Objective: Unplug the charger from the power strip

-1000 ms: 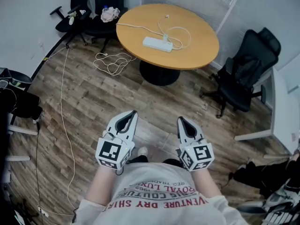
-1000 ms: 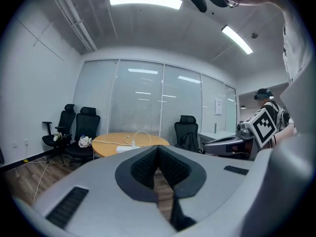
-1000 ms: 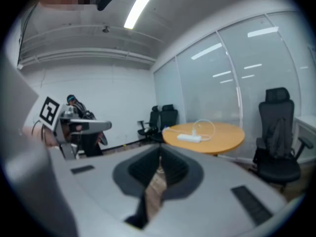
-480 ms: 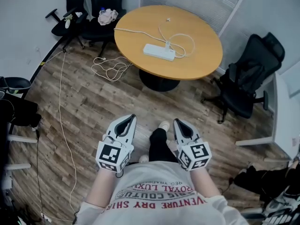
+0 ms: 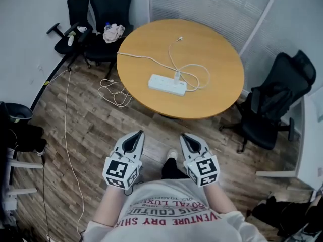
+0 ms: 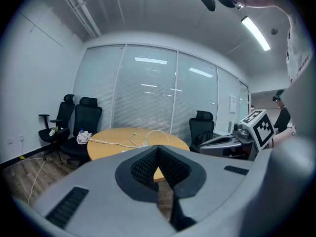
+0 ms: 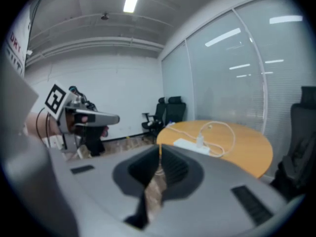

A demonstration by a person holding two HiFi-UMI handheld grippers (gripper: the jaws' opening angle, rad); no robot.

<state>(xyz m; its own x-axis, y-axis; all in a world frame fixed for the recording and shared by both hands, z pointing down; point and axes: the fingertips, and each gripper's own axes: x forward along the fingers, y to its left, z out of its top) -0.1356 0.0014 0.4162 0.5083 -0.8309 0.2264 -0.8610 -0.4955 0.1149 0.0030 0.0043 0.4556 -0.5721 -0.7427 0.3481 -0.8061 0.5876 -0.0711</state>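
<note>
1. Both hands are low, in front of the person's shirt, short of the round tabletop point(image 5: 217, 44). Neither gripper touches it.
2. Left gripper point(image 5: 134, 135): jaws pressed together, nothing between them (its own view shows the ribbed pads meeting at the tip).
3. Right gripper point(image 5: 187, 137): jaws also together and empty, pointing towards the tabletop's near edge.
4. The white power strip point(image 5: 167, 84) lies flat near the middle of the tabletop, a little towards the near edge.
5. The charger point(image 5: 177, 75) stands upright in the strip, close to its right end, plugged in.
6. Its thin white cable point(image 5: 199, 74) loops out to the right of the strip, then runs up towards the far edge.
7. The strip's own cord point(image 5: 136, 57) trails to the left edge, above a tangle of white cord point(image 5: 115, 89) on the wooden floor.
8. A black office chair point(image 5: 275, 102) sits off the right edge, and two more chairs point(image 5: 101, 9) stand beyond the far-left edge.
</note>
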